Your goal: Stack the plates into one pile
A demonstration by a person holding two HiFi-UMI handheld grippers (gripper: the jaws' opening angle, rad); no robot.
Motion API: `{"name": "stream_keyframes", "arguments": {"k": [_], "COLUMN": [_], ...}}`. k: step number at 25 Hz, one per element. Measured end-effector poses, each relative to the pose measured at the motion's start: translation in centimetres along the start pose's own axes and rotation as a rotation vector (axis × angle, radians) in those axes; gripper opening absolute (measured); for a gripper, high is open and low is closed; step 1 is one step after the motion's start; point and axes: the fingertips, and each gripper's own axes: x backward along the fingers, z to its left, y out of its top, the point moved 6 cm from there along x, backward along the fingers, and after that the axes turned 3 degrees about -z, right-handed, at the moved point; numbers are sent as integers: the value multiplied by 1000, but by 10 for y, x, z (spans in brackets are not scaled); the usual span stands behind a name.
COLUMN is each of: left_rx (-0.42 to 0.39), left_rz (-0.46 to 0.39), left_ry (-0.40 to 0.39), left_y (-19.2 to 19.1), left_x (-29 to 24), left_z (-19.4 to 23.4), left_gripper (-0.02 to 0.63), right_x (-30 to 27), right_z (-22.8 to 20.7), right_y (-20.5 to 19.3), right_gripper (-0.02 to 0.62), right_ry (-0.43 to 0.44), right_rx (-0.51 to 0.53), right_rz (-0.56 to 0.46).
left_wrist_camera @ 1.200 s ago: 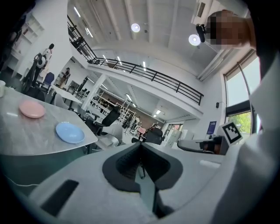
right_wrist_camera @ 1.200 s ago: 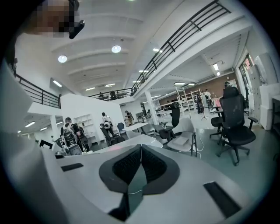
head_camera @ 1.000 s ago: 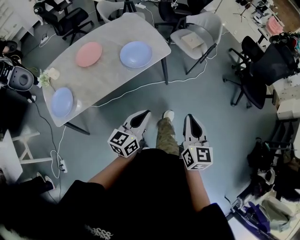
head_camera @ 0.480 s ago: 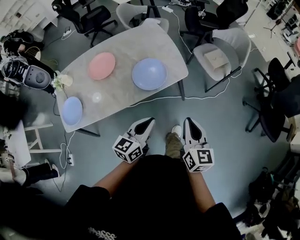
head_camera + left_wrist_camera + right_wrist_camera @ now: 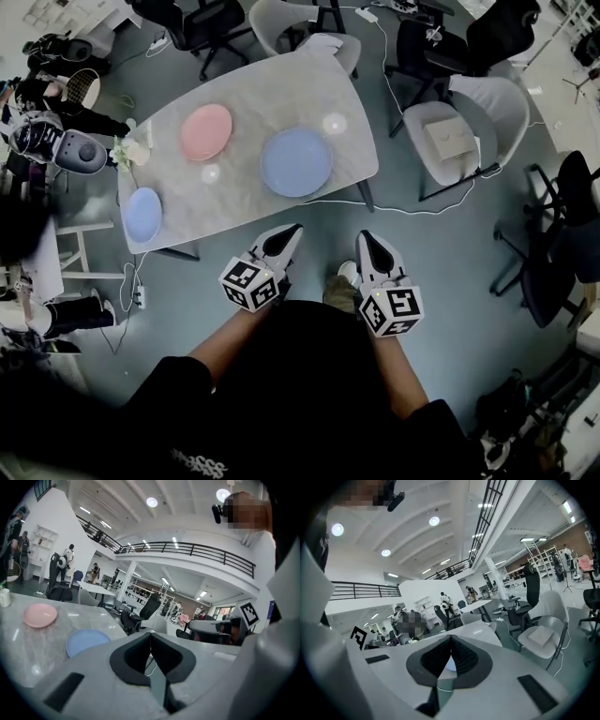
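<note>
Nothing is stacked yet: the pink plate (image 5: 205,132), large blue plate (image 5: 296,162) and small blue plate (image 5: 143,215) lie apart on the table (image 5: 352,122); left gripper (image 5: 284,239) and right gripper (image 5: 369,246) hang clenched, empty, short of it

Grey-blue floor (image 5: 450,281), long grey table (image 5: 281,94), white chair (image 5: 502,108) and black office chairs (image 5: 422,47) around it; black mezzanine railing (image 5: 201,550), round ceiling lights (image 5: 151,501).

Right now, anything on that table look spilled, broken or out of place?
Nothing stands out. The pink plate, the big blue plate and the small blue plate lie flat and apart on the table, none visibly tipped or broken. None is stacked yet.
</note>
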Motion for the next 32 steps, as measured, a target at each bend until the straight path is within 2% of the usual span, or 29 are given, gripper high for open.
{"name": "stream_keyframes", "arguments": {"k": [4, 8, 14, 19, 24, 32], "left_rx": [9, 7, 44, 104, 156, 208], "left_rz": [25, 39, 54, 46, 43, 57], "left_ry": [65, 109, 157, 204, 257, 323], "left_y": [-1, 0, -9, -14, -15, -21], "left_x": [-9, -12, -18, -29, -45, -44], "left_z": [8, 16, 41, 78, 116, 188], "left_gripper": [17, 17, 17, 17, 17, 18], "right_x": [-17, -27, -53, -89, -121, -193], "right_z": [-17, -29, -35, -36, -53, -63], "right_y": [4, 5, -5, -5, -12, -34], "right_gripper": [12, 12, 12, 12, 12, 14], "right_ry": [40, 32, 30, 25, -40, -55], "right_rx": [12, 10, 21, 84, 78, 71], "right_rz": [27, 12, 58, 85, 134, 260]}}
